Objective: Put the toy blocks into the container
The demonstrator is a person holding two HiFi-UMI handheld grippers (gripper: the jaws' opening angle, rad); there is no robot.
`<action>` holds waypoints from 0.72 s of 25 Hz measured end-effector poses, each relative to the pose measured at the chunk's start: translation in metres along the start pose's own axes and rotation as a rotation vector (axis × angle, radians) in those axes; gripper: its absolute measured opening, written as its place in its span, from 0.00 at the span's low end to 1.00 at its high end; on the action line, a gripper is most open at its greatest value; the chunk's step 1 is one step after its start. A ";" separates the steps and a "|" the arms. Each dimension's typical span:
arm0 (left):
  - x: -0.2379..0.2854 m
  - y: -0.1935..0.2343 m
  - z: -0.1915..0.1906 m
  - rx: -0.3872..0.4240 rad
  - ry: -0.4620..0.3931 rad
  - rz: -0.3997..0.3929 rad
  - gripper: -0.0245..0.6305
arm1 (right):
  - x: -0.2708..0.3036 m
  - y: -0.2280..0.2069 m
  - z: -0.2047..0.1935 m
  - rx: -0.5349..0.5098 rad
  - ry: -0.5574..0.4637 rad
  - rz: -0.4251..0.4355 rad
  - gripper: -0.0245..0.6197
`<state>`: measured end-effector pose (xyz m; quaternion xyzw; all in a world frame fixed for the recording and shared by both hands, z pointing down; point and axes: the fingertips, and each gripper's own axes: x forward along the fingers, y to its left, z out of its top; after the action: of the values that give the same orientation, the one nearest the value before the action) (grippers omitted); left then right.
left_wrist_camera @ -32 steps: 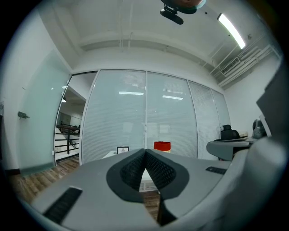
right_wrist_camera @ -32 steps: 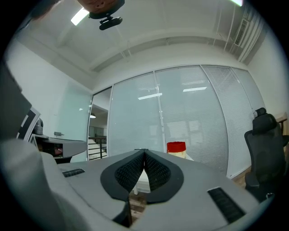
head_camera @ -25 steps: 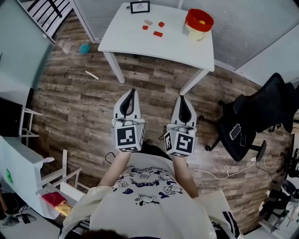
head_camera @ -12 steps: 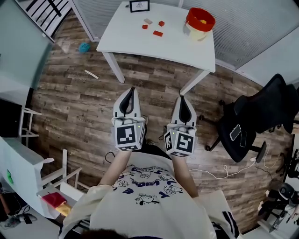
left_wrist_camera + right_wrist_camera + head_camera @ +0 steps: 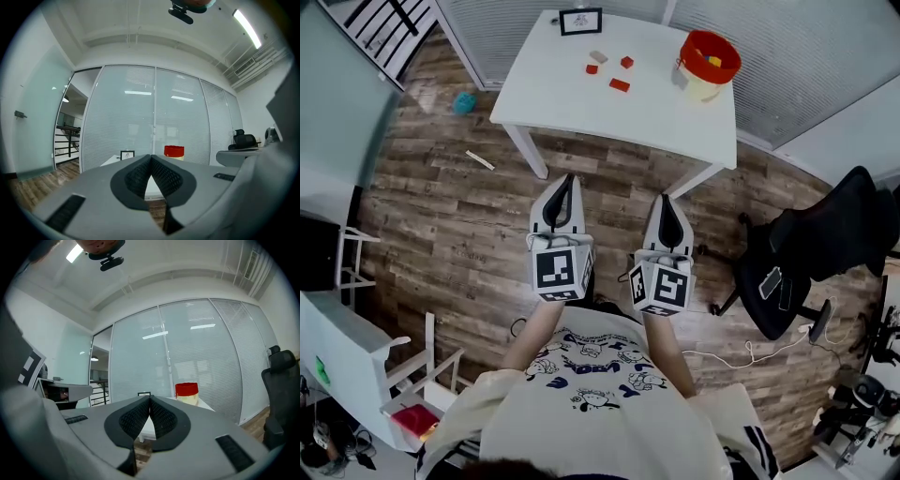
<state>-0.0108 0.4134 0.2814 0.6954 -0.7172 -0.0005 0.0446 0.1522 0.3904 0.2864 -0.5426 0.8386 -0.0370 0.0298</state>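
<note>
Change from a second ago: in the head view the table (image 5: pixel 581 108) and everything on it sit lower in the frame, and its near edge is closer to the gripper tips. Both grippers keep the same side-by-side pose.
Left gripper (image 5: pixel 565 180): jaws closed tip to tip with nothing between them. It points level toward the table, short of its near edge.
Right gripper (image 5: pixel 666 201): jaws likewise pressed together and empty. It runs parallel to the left gripper, just beside it.
Blocks: three red blocks (image 5: pixel 620 85) and one pale block (image 5: pixel 598 56) lie loose on the far middle of the tabletop. They are near one another and apart from the container.
Container (image 5: pixel 701 89): stands at the table's far right corner. It is round, with a red upper part over a cream lower part, and a small yellow piece shows inside.
Table: white, smooth, rectangular top on white slanted legs.
Picture frame (image 5: pixel 580 21): small, dark-rimmed, at the table's far edge.
Pads (image 5: pixel 165 176): dark, with a cross-hatched grip texture, set in matte grey shells.
Marker cubes (image 5: pixel 560 274): black-and-white squares at the rear of each gripper.
Floor (image 5: pixel 459 216): wood planks in mixed browns.
Office chair (image 5: pixel 825 234): black, to the right of the table.
</note>
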 end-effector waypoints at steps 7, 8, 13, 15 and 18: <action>0.049 0.024 0.007 0.012 0.005 -0.018 0.08 | 0.053 0.001 -0.003 0.020 0.011 -0.024 0.03; 0.056 0.028 0.007 0.012 0.007 -0.019 0.08 | 0.061 0.002 -0.004 0.022 0.012 -0.026 0.03; 0.086 0.047 0.005 0.002 0.014 -0.024 0.08 | 0.095 0.010 -0.007 0.020 0.018 -0.028 0.03; 0.098 0.053 0.004 -0.003 0.019 -0.025 0.08 | 0.109 0.012 -0.009 0.020 0.021 -0.028 0.03; 0.113 0.062 0.004 -0.003 0.020 -0.030 0.08 | 0.127 0.016 -0.012 0.024 0.026 -0.028 0.03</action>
<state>-0.0757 0.3023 0.2882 0.7061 -0.7061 0.0048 0.0530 0.0846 0.2814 0.2959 -0.5536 0.8307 -0.0543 0.0250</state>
